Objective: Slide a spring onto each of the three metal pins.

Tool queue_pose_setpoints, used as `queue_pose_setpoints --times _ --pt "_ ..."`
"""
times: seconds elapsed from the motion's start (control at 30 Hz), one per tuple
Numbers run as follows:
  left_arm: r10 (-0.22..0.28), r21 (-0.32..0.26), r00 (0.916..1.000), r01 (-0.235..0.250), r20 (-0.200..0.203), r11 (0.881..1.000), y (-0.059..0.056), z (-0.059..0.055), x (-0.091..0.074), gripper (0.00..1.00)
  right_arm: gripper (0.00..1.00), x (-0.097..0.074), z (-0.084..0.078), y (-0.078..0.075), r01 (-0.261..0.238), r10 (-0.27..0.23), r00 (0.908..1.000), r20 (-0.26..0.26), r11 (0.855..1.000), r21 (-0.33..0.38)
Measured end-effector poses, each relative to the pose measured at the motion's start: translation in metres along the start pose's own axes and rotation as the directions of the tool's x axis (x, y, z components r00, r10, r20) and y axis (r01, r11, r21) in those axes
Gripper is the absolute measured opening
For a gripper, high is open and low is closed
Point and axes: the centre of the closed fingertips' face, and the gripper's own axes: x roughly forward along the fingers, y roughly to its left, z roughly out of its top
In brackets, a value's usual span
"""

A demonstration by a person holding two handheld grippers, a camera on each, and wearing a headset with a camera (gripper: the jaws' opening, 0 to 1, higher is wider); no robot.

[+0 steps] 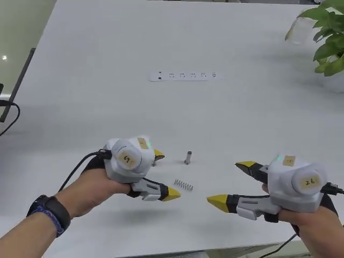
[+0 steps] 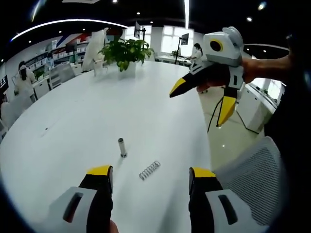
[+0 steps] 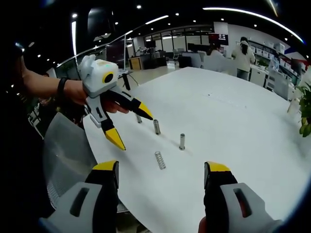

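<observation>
One small coiled spring [image 1: 183, 185] lies flat on the white table [image 1: 107, 80] — thin bare metal, just beside a short upright pin [image 1: 188, 157]. It sits between the grippers, nearest the left gripper's [image 1: 165, 174] lower tip. Left and right gripper [image 1: 232, 183] hover low, tips facing each other — jaws spread wide, gripping nothing.

On the bench [image 1: 107, 64]: spring [image 1: 183, 185] lying near the front edge, one pin [image 1: 188, 157] standing just behind it, not touching. Flanking the spring, left tongs [image 1: 166, 174] on its left, right tongs [image 1: 232, 183] on its right. Well behind, power strip [image 1: 185, 76] mid-bench; plant [image 1: 328, 37] at far right corner.
</observation>
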Motion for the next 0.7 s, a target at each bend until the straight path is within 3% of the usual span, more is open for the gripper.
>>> queue_pose_setpoints --times 0.2,0.7 --pt "-0.025 0.009 0.9995 0.025 -0.020 1.000 -0.002 -0.004 0.019 0.54 0.70 0.000 -0.001 0.000 -0.001 0.001 1.0000 -0.006 1.000 0.004" --pt "-0.044 -0.050 0.9978 0.041 -0.051 0.998 0.002 -0.021 0.055 0.43 0.69 -0.001 -0.010 -0.001 0.001 0.000 0.9997 -0.023 1.000 0.028"
